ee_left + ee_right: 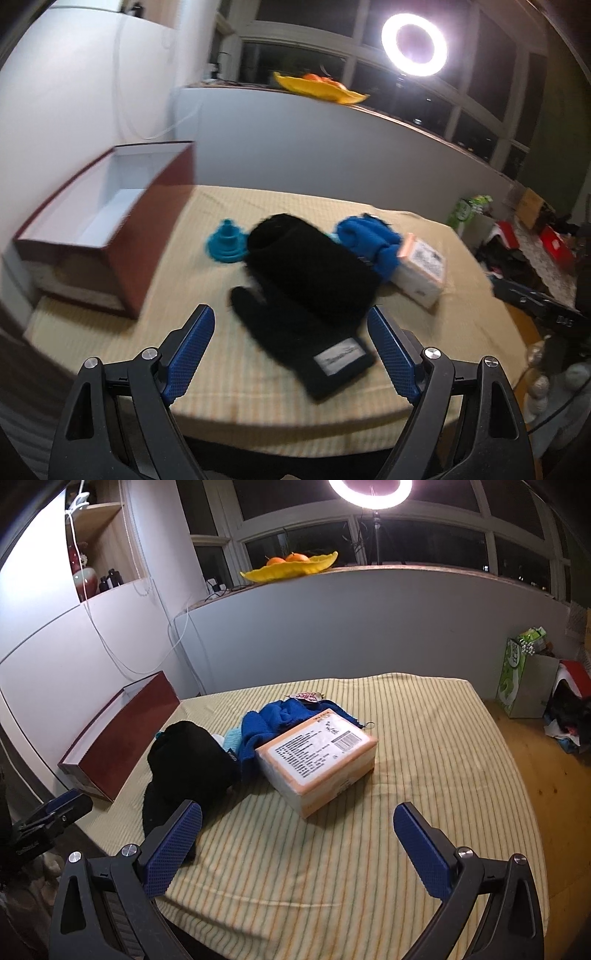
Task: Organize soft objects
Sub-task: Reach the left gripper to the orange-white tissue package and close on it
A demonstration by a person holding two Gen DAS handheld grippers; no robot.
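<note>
A black knit glove (306,295) lies on the striped tablecloth (229,373), cuff with a grey label toward me; it also shows in the right wrist view (184,771). Behind it lie a blue soft cloth (369,240) (280,716) and a small teal object (225,242). My left gripper (291,325) is open, its jaws on either side of the glove's cuff end, a little above it. My right gripper (297,816) is open and empty above bare cloth, in front of a white and orange packet (317,757) (421,269).
An open dark red box (110,221) with a white inside stands at the table's left edge, also in the right wrist view (122,734). A grey partition with a yellow fruit dish (291,566) runs behind the table. Bags and clutter (532,679) sit on the floor at right.
</note>
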